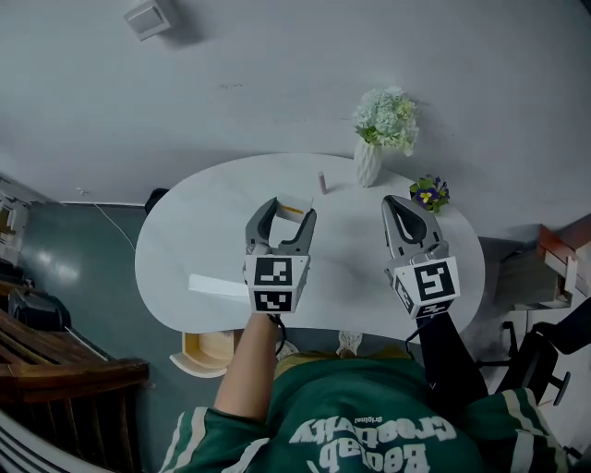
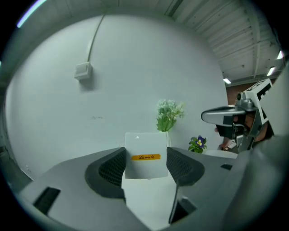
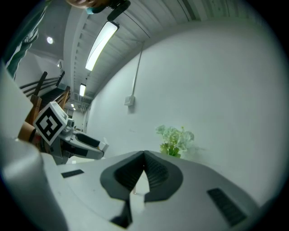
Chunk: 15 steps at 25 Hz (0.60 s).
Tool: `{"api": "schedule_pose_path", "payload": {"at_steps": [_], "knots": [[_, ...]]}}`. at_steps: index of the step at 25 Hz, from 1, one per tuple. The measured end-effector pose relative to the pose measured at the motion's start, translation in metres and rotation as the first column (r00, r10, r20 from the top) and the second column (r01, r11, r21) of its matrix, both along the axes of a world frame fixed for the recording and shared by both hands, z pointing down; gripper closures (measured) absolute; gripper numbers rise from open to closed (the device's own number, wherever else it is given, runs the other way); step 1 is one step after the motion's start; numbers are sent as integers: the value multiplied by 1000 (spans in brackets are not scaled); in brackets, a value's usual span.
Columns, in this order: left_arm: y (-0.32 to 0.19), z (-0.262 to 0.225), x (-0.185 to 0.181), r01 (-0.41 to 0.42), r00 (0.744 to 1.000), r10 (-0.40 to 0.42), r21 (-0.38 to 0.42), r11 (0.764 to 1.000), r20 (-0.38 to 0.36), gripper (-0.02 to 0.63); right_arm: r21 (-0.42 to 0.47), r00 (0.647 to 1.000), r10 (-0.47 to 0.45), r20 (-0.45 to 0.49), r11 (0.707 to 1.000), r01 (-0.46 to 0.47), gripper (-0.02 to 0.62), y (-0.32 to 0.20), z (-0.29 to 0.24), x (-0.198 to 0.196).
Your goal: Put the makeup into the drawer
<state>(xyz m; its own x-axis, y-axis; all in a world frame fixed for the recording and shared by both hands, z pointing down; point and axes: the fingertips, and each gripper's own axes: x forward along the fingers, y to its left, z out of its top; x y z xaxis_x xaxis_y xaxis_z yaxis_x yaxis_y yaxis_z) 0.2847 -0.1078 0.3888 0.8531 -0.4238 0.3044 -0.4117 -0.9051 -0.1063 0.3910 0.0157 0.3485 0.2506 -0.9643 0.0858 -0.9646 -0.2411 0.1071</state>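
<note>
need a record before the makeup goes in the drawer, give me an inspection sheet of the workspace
surface: white oval table, mostly bare
job's things: white box with an orange label, held in the left gripper; what looks like an open drawer, light wood inside, below the table's near edge
clutter: vase of pale flowers; small pot of purple flowers; slim small item beside the vase, too small to name
grippers: left gripper shut on the white box; right gripper shut, nothing between its jaws
cables: thin cable on the floor at left
surroundings: grey wall with a wall box; wooden bench at left
</note>
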Motion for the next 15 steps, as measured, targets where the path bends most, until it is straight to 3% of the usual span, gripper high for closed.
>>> {"api": "schedule_pose_path", "payload": {"at_steps": [4, 9, 15], "knots": [[-1, -20, -24, 87, 990, -86, 0, 996, -112, 324, -2, 1000, -28, -11, 1000, 28, 591, -6, -2, -10], [-6, -23, -53, 116, 984, -116, -1, 993, -132, 324, -10, 997, -72, -9, 997, 71, 591, -22, 0, -35], [-27, -24, -118, 177, 976, -176, -4, 984, -130, 324, -17, 986, -166, -12, 986, 165, 591, -61, -1, -96]]}}
